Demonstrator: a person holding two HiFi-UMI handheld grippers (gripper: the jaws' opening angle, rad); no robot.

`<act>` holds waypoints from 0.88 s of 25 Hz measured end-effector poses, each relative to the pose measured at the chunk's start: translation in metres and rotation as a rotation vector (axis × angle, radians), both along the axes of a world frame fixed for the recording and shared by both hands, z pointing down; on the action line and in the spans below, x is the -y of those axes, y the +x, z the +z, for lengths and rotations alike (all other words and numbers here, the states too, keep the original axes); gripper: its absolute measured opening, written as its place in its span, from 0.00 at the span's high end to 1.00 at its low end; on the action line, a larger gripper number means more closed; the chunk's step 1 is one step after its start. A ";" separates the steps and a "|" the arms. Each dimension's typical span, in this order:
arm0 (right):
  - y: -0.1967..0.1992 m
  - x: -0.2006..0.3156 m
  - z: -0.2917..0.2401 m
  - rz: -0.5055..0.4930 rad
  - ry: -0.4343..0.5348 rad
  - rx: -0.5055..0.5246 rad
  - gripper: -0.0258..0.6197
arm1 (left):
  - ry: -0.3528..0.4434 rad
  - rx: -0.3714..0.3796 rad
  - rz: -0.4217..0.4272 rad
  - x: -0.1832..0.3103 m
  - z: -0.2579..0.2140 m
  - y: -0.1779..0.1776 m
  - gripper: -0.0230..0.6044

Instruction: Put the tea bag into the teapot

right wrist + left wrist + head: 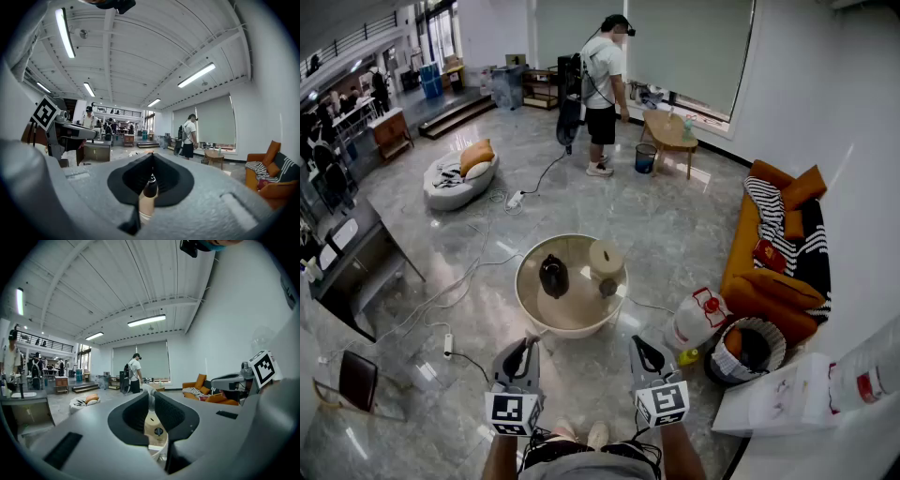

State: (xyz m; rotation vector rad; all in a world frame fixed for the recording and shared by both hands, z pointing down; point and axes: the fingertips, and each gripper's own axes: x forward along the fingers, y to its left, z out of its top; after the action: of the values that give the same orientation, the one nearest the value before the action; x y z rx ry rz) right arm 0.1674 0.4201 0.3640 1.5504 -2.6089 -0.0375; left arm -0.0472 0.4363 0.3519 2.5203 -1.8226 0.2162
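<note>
Looking down in the head view, the left tool (pixel 527 343) and right tool (pixel 636 341) hover side by side short of the round worktop (pixel 534 314). There the teapot (pixel 553 277) stands ahead of the left tool beside a canister (pixel 606 258); the tea bag cannot be made out. The left gripper view shows jaws a narrow slit apart with nothing between them, and the right gripper view shows jaws meeting at the tips, empty.

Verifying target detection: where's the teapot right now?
Head view: the dark teapot stands on the left side of the round table, just left of the beige canister.
</note>
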 end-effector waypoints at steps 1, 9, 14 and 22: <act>0.000 0.000 0.000 -0.002 -0.001 0.001 0.96 | 0.002 0.000 0.001 0.000 -0.001 0.001 0.88; 0.008 -0.006 -0.005 -0.007 0.004 0.031 0.96 | 0.002 0.000 -0.003 -0.006 -0.001 0.011 0.88; 0.017 -0.004 0.001 -0.007 -0.007 0.019 0.96 | -0.001 -0.003 0.000 -0.004 0.002 0.022 0.88; 0.027 0.027 0.005 -0.005 -0.017 0.006 0.96 | -0.002 -0.008 0.005 0.035 0.004 0.033 0.88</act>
State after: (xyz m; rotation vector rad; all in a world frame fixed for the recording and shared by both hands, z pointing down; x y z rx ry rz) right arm 0.1941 0.3926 0.3690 1.5409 -2.6108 -0.0113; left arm -0.0142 0.4011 0.3563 2.5211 -1.8129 0.2079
